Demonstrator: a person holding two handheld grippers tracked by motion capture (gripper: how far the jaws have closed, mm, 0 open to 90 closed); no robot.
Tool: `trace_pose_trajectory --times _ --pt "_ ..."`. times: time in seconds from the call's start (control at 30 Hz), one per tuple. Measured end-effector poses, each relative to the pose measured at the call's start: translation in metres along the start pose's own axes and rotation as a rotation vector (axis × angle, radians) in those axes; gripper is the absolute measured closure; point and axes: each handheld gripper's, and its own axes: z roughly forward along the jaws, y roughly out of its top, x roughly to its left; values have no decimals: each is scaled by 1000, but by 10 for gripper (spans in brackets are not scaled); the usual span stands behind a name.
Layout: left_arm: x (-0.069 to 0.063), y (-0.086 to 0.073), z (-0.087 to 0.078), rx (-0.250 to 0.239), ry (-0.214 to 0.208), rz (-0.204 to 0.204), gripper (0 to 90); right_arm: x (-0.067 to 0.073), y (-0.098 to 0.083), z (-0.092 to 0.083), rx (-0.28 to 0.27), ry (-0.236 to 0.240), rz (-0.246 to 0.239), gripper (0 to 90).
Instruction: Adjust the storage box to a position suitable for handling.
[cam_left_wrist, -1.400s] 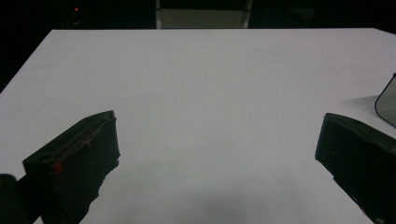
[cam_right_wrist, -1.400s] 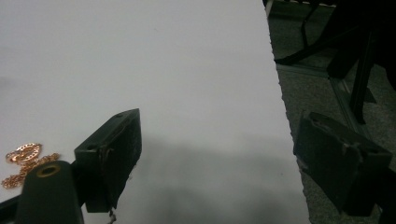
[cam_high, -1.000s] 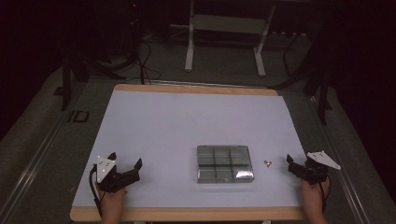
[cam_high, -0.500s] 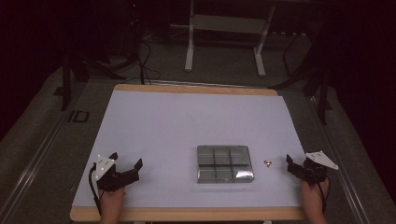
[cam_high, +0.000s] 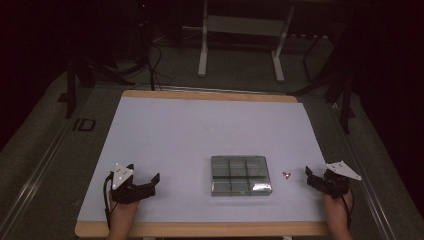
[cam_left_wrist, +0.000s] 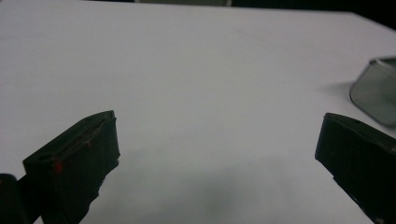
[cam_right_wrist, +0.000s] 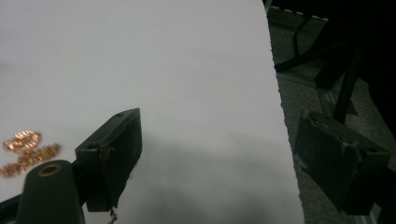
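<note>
A clear shallow box (cam_high: 240, 175) with several compartments lies on the white table top (cam_high: 200, 130), near the front and right of centre. Its rounded corner (cam_left_wrist: 378, 93) reaches into the right edge of the left gripper view. A small heap of copper-coloured chain (cam_high: 286, 175) lies just right of the box; the chain (cam_right_wrist: 25, 151) sits left of the right gripper's left jaw. My left gripper (cam_high: 144, 173) (cam_left_wrist: 217, 135) rests open at the front left, nothing between its jaws. My right gripper (cam_high: 309, 177) (cam_right_wrist: 219, 135) is open at the table's right edge, a little right of the chain.
The table's right edge (cam_right_wrist: 280, 107) runs between the right gripper's jaws, with dark floor and stand legs (cam_right_wrist: 345, 79) beyond. A white frame stand (cam_high: 240, 40) and cables are behind the table. A wooden rim (cam_high: 200, 229) borders the front.
The left gripper has edged slightly to the right. The right gripper, the box and the chain stay where they were.
</note>
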Motion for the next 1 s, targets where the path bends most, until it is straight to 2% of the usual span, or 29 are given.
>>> trace_pose_trajectory --times 0.13,0.23,0.33,0.37,0.43,0.6,0.73,0.83,0.9,1.0 --pt "-11 5 5 15 -62 24 2 -2 3 -2 1 32 3 157" --pt "-16 8 8 25 -102 41 2 -2 6 -6 -14 53 -13 157" --pt "-21 11 11 19 -140 40 1 -2 12 -10 -26 110 -4 168" --pt "-21 11 11 19 -140 40 1 -2 12 -10 -26 110 -4 168" --pt "-24 15 13 14 -162 41 1 -1 17 -14 -29 138 4 137" --pt "-30 20 17 12 -196 49 2 3 27 -22 -43 191 -2 127" --pt "-37 25 21 21 -236 68 1 10 36 -24 -61 266 -10 124" --pt "-44 27 23 32 -256 95 1 17 41 -25 -93 265 -15 124" --pt "-48 29 25 41 -273 111 1 22 43 -25 -93 303 -23 119" --pt "-53 33 28 40 -292 117 2 28 45 -26 -97 393 -51 119"
